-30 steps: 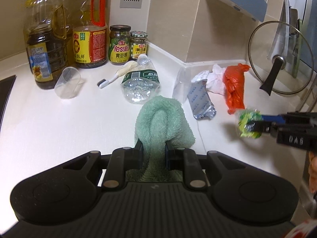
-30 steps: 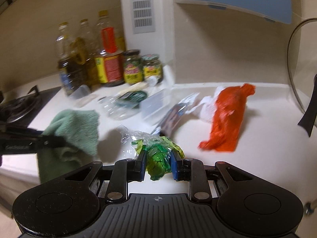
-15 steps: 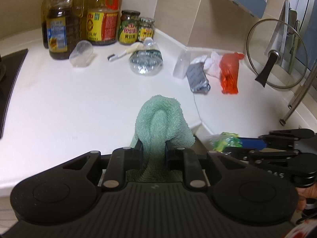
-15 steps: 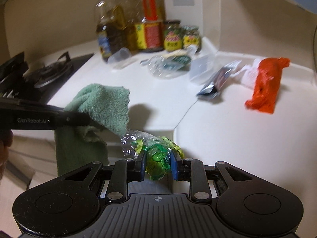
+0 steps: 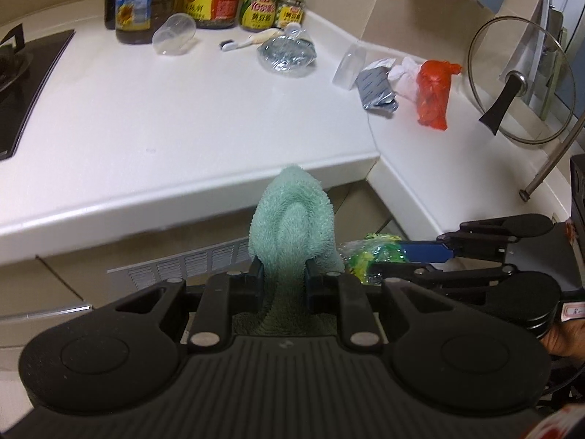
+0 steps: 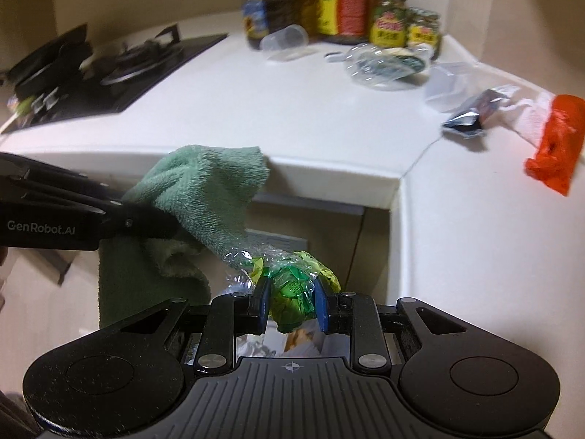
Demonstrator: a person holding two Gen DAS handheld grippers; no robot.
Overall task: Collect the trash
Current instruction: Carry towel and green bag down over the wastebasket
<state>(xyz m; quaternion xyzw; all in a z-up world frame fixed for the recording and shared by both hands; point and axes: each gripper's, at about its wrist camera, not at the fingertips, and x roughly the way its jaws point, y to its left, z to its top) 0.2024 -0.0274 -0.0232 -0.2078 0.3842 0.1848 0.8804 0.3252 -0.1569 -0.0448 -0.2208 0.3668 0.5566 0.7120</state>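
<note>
left gripper clamped tight on a green towel at frame centre, right gripper squeezing a crumpled green wrapper, white counter across the top

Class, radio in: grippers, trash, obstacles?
Left gripper shut on green towel. Right gripper shut on green wrapper, off the counter. Nothing in the way.

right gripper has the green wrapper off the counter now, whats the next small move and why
Probably lower the right gripper a bit further, then open. Its jaws clamp the green wrapper clear of the counter edge, and what looks like crumpled trash shows directly beneath, so a bin likely sits there.
</note>
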